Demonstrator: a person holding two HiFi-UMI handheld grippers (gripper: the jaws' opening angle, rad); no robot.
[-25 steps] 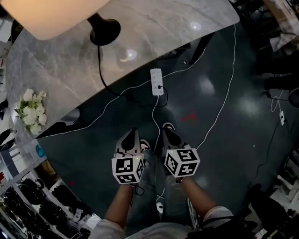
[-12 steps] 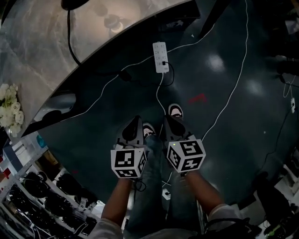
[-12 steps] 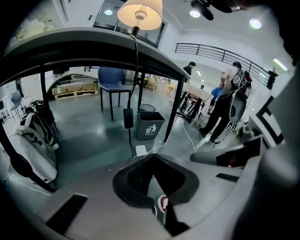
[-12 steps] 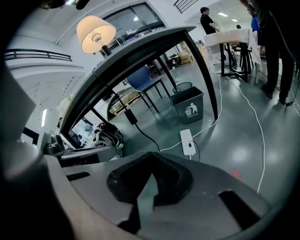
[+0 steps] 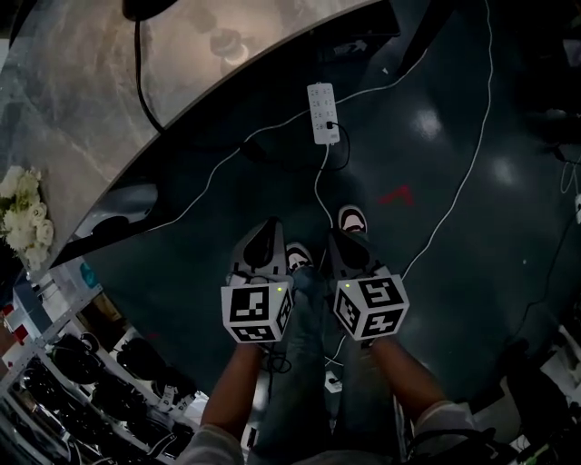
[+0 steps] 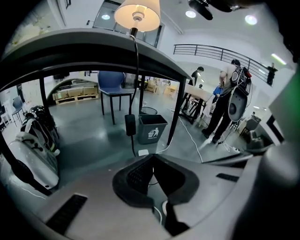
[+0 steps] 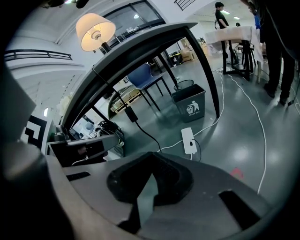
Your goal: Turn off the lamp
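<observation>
Both grippers are just hanging low in front of the person's legs, nowhere near the lamp. Left gripper (image 6: pixel 152 158): jaws together, nothing between them. Right gripper (image 7: pixel 151 161): same deal, jaws closed and empty. In the head view they sit side by side over the dark floor (image 5: pixel 182 272), with a shoe (image 5: pixel 352 219) poking out just past the right one.

The lamp (image 6: pixel 137 14) is up on the tabletop (image 5: pixel 82 100), well apart from both grippers. Its shade glows in both gripper views, so it's on. The head view only catches its dark base at the top edge. Its cord (image 5: pixel 143 82) runs off the base and over the tabletop edge. A black block (image 6: pixel 130 125) hangs on the cord underneath.

A white power strip (image 5: pixel 322 113) lies on the floor ahead of the feet with a plug in it. Under the tabletop there's a grey bin (image 6: pixel 151 129), and a blue chair (image 6: pixel 112 89) further back. White flowers (image 5: pixel 23 218) sit at the tabletop's left end. A few people (image 6: pixel 225 103) stand in the background on the right of the left gripper view.
</observation>
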